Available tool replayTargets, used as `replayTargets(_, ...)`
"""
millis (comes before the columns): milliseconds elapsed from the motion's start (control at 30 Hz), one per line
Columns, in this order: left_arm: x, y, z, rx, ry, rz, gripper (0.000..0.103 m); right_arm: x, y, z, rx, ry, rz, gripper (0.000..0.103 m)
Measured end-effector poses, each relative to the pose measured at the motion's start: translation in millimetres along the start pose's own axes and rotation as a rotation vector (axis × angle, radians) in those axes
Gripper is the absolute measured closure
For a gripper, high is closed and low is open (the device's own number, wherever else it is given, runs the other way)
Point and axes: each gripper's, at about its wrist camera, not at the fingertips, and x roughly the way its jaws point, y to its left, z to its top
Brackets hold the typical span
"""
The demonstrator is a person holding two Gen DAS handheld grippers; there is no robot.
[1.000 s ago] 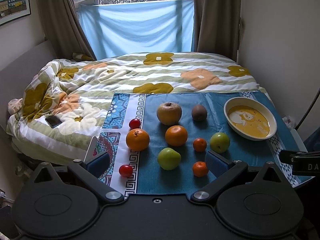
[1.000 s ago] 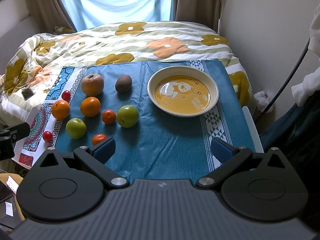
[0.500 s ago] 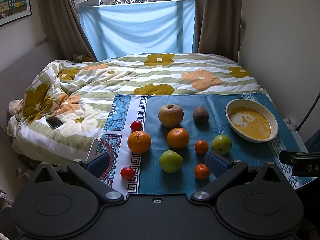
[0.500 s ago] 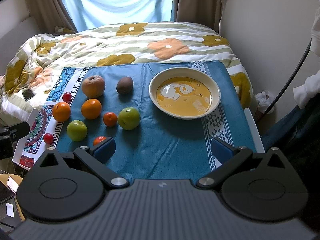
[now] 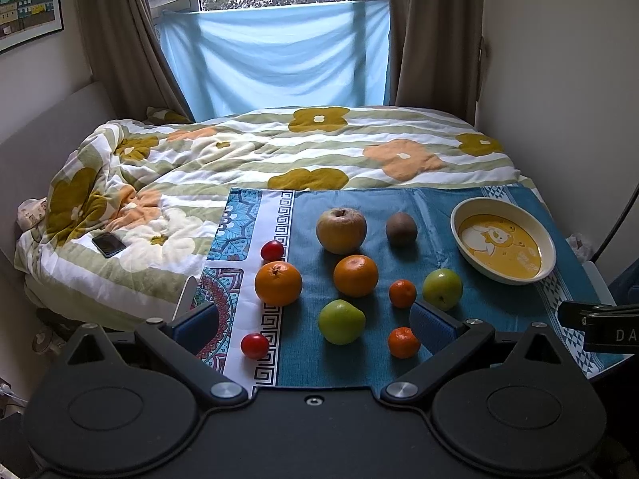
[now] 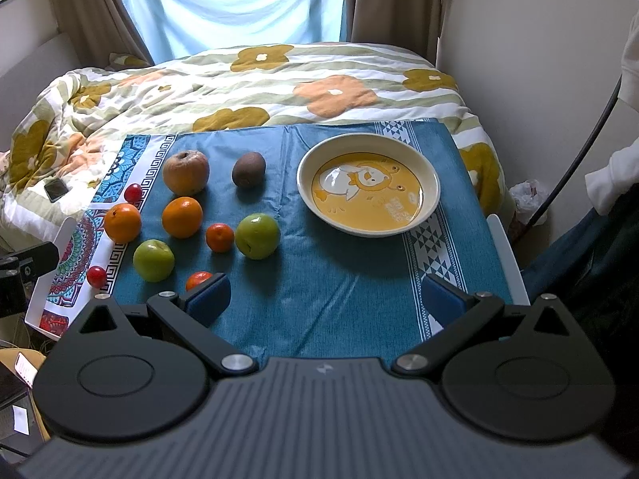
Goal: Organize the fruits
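Both tongs spread, holding nothing: left tongs (image 5: pixel 313 325) over the near fruit, right tongs (image 6: pixel 325 299) over bare blue cloth (image 6: pixel 339 279). All fruit sits on the cloth, at 9 o'clock of the empty yellow bowl (image 6: pixel 433 183): brown apple (image 6: pixel 185 173), kiwi (image 6: pixel 249 169), oranges, green apples, tomatoes.

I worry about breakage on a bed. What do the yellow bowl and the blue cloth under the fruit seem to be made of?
The bowl looks glazed ceramic or melamine: glossy, mirroring the window light; I cannot tell which. The blue cloth looks like woven fabric: matte, with creases and printed borders.
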Motion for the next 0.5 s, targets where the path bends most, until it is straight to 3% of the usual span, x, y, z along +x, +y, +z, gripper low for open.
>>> replayTargets(500, 0.7, 2.3, 0.2, -0.006, 0.003, -0.005, 0.0, -1.6, 6.2, 5.3, -0.005, -0.004, 0.002, 0.0)
